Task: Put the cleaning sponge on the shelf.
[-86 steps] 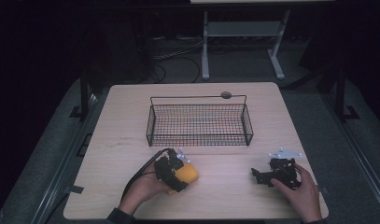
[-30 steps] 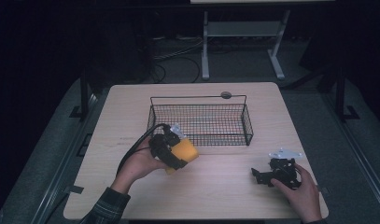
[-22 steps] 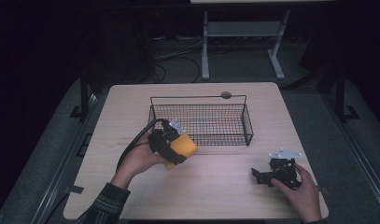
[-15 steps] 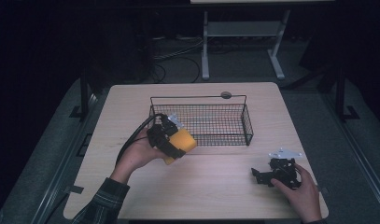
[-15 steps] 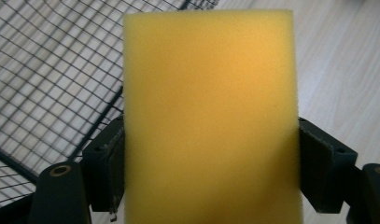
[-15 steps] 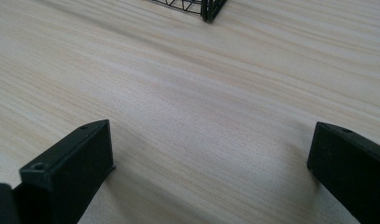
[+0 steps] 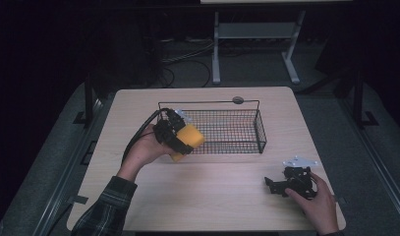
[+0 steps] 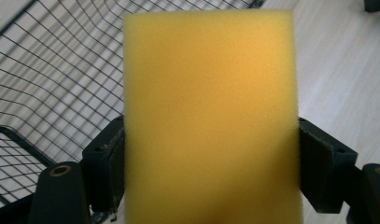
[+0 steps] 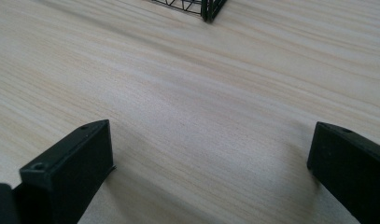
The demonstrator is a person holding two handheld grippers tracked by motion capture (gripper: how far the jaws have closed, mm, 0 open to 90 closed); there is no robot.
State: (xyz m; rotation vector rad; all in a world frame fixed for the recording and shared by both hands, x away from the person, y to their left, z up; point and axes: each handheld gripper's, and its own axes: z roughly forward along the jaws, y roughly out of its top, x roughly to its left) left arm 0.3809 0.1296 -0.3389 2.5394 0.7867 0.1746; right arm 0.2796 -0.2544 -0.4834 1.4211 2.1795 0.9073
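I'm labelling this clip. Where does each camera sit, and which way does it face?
High view: above the person's side, facing forward and down on the table; both hands and tongs show.
Left gripper view: on the left tongs, facing the sponge and basket.
Right gripper view: on the right tongs, open, low over the table.
Shared: all show the basket.
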